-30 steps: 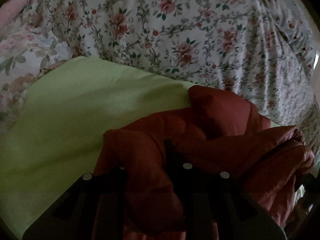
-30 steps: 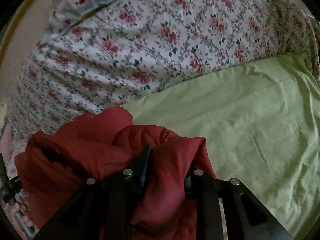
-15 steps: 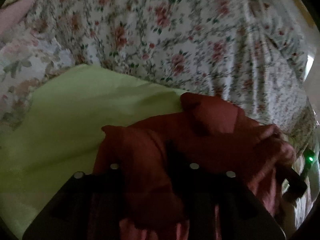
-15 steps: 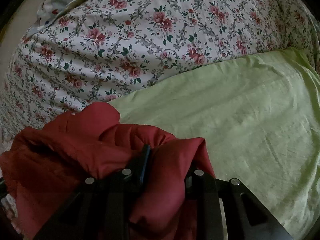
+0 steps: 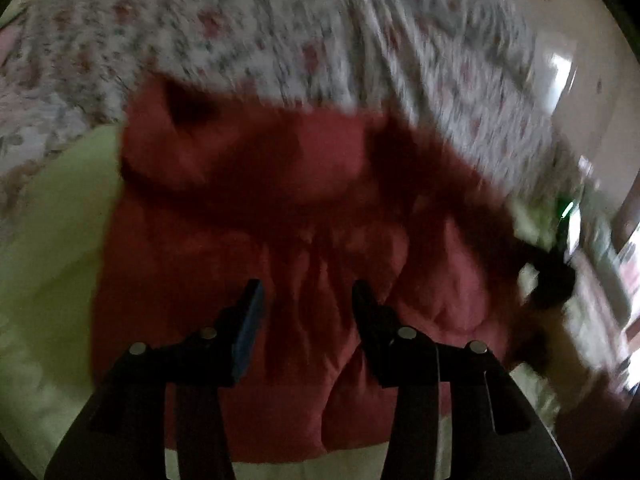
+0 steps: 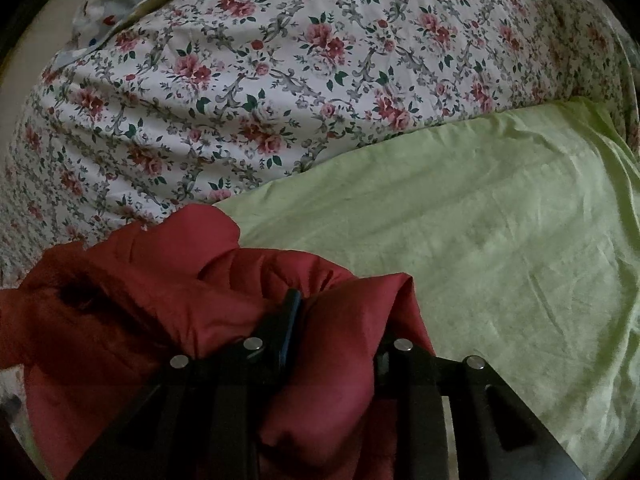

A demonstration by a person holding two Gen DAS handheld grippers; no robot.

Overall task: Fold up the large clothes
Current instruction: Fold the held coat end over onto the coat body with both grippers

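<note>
In the blurred left wrist view, we saw our left gripper with its fingers spread apart above the red puffy jacket, gripping nothing. The jacket lay bunched on the green sheet, its far edge against the floral bedspread. In the right wrist view, our right gripper had its fingers clamped on a thick fold of the jacket, with the sheet stretching away to the right.

red jacket: puffy quilted cloth, slight sheen | green sheet: matt creased cloth | floral cover: printed cloth, wrinkled | right hand-held gripper: matt blk plastic, shiny metal pins
</note>
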